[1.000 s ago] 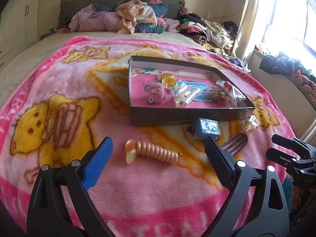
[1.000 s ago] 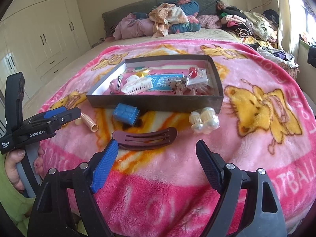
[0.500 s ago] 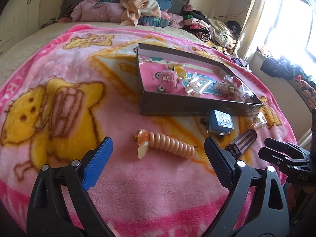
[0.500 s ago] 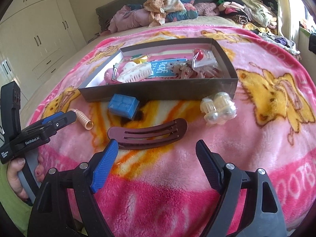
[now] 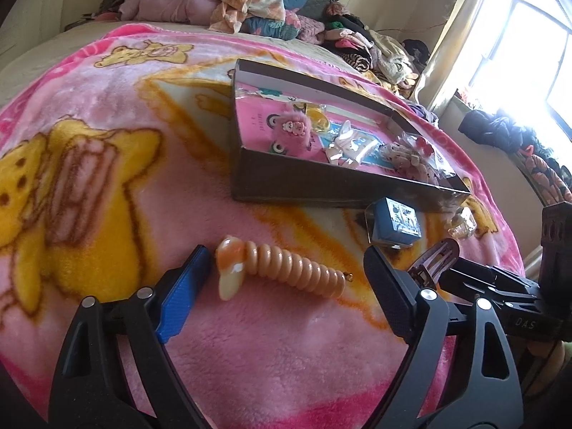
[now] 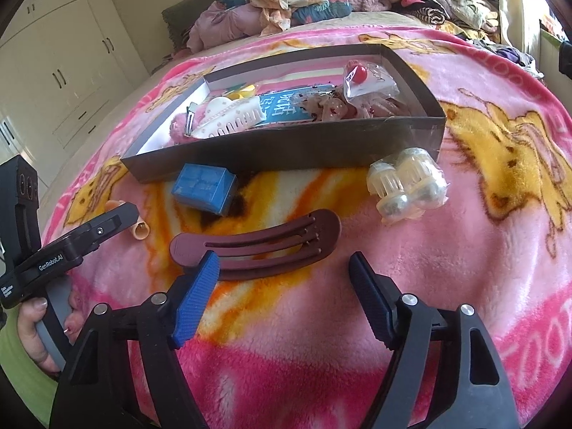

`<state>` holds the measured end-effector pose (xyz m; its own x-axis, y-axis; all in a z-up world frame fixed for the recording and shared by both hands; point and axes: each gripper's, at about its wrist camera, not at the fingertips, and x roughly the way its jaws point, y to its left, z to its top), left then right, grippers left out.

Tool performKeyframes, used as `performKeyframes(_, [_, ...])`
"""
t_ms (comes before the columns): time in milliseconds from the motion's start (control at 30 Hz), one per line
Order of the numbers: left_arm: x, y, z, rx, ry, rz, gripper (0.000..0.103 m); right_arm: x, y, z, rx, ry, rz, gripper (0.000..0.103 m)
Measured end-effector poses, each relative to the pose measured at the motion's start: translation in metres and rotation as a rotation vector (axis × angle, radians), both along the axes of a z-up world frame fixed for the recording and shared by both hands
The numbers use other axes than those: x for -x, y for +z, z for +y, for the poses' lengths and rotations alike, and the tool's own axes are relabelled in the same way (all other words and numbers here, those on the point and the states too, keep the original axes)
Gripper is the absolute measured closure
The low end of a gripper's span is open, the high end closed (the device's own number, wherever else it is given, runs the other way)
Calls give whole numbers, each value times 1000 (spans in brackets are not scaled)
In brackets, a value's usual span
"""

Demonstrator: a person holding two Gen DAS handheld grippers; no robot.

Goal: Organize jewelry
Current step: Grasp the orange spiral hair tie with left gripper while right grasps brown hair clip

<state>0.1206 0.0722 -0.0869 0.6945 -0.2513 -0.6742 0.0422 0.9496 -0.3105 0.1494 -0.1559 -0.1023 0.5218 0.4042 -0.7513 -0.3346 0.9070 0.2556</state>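
Note:
A dark shallow box (image 5: pixel 321 186) (image 6: pixel 286 150) holds several hair accessories on the pink blanket. In front of it lie a peach spiral hair coil (image 5: pixel 286 264), a small blue box (image 5: pixel 395 225) (image 6: pixel 203 187), a maroon hair clip (image 6: pixel 257 246) (image 5: pixel 434 261) and a bag of pearl hair ties (image 6: pixel 407 186). My left gripper (image 5: pixel 286 271) is open, its fingers on either side of the coil. My right gripper (image 6: pixel 286 279) is open, just before the maroon clip. The left gripper also shows in the right wrist view (image 6: pixel 107 225), hiding most of the coil.
A pile of clothes (image 5: pixel 250 10) lies at the head of the bed. White wardrobes (image 6: pixel 64 71) stand to the left. A bright window (image 5: pixel 529 53) and dark clothes (image 5: pixel 500 132) are at the right. The blanket's edge falls away on the right.
Both grippers have moved forward and lower. The coil now lies between the left fingers, and the maroon clip is right at the right gripper's fingertips.

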Motion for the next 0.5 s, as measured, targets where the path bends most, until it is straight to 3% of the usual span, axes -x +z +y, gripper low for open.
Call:
performKeyframes(200, [-3,-1,-7,-44,-13,-5,32,-5,-2,0,-21,1,1,38])
performKeyframes(400, [-3,-3,-16,-99,-29,-6,35,-12,-2,-3,-61,5,4,58])
performKeyframes(500, [-5,-4,-17,-109,-31,-6,43,-12,-1,-4,-86,16,4,69])
